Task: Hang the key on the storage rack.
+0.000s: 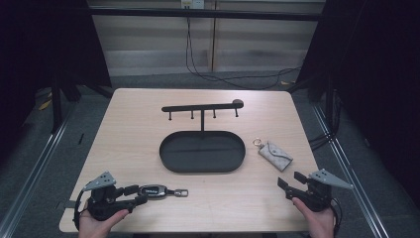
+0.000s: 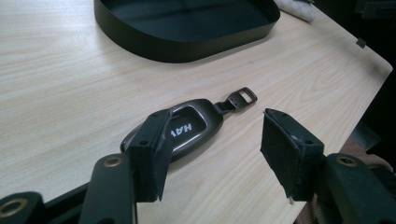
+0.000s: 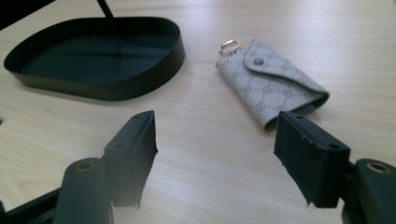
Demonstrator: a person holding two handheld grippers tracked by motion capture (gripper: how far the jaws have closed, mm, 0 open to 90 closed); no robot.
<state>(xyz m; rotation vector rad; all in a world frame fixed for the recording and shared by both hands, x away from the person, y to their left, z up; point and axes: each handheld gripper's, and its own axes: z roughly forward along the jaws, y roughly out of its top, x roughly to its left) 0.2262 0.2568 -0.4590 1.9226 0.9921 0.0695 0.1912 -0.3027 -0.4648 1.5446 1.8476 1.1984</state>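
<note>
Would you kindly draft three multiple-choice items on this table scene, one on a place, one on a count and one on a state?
1. Where does the car key fob lie?
A. In the black tray
B. On the table by the left gripper
C. Hung on the rack

2. How many pegs hang under the rack's bar?
A. Two
B. Four
C. Six

3. How is the grey key pouch?
A. Snapped shut, lying flat
B. Open, keys spilled out
C. Held in the right gripper

Answers:
1 B: it rests on the wood between the left gripper's fingers, outside the tray.
2 B: four short pegs show in the high view.
3 A: the flap is closed, and the right gripper is open short of it.
</note>
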